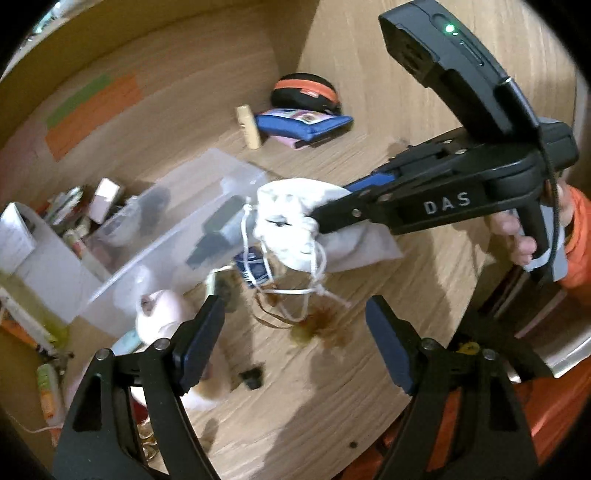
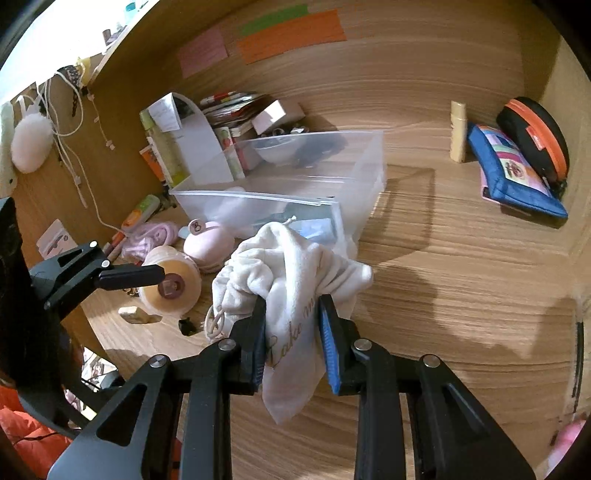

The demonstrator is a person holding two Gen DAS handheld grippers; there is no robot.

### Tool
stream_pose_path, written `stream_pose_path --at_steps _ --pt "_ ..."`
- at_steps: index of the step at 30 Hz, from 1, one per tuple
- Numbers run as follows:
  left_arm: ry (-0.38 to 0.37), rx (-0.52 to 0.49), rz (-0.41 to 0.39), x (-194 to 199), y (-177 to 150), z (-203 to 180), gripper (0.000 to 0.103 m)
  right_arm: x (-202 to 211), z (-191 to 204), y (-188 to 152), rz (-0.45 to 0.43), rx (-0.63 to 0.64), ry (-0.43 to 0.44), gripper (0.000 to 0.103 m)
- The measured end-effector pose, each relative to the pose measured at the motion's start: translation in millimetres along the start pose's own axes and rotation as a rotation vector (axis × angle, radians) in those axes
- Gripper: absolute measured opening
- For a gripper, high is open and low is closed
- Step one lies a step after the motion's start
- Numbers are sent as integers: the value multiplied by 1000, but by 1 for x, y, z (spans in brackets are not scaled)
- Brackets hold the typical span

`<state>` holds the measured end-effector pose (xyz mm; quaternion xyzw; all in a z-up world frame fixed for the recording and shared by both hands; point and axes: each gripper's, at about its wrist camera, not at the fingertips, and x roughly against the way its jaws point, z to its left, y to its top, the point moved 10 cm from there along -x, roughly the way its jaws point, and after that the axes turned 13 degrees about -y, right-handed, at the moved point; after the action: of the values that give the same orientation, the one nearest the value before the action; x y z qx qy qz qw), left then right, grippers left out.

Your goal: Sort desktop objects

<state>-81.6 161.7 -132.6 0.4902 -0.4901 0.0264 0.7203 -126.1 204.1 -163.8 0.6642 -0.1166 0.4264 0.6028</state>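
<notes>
Setting: home desk nook, wood-grain desktop with wood side and back panels. Evidence: sticky notes in pink, green and orange on the back panel; clear plastic bin of odds and ends; books and small boxes stacked behind it; zip pouches in the corner; charging cables hanging at left.

The wood-grain surface carries a clear plastic bin just ahead of the right hand-held gripper. Far to its right lie a blue pouch, a black-orange case and an upright beige tube; to its left, a round tape roll.
</notes>
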Motion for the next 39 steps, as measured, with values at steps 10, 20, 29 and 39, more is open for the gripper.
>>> stream_pose_path --at_steps 10,20,29,39 --pt "-114 139 97 -37 -16 17 50 1 -19 1 -4 -32 -4 23" --pt "-25 130 107 -55 -23 27 27 3 -24 3 -21 -46 2 23" --pt "-31 179 11 -25 -4 39 27 21 -21 21 -73 -16 -21 24" --pt "94 296 -178 42 30 107 27 44 -5 54 -138 48 -55 24"
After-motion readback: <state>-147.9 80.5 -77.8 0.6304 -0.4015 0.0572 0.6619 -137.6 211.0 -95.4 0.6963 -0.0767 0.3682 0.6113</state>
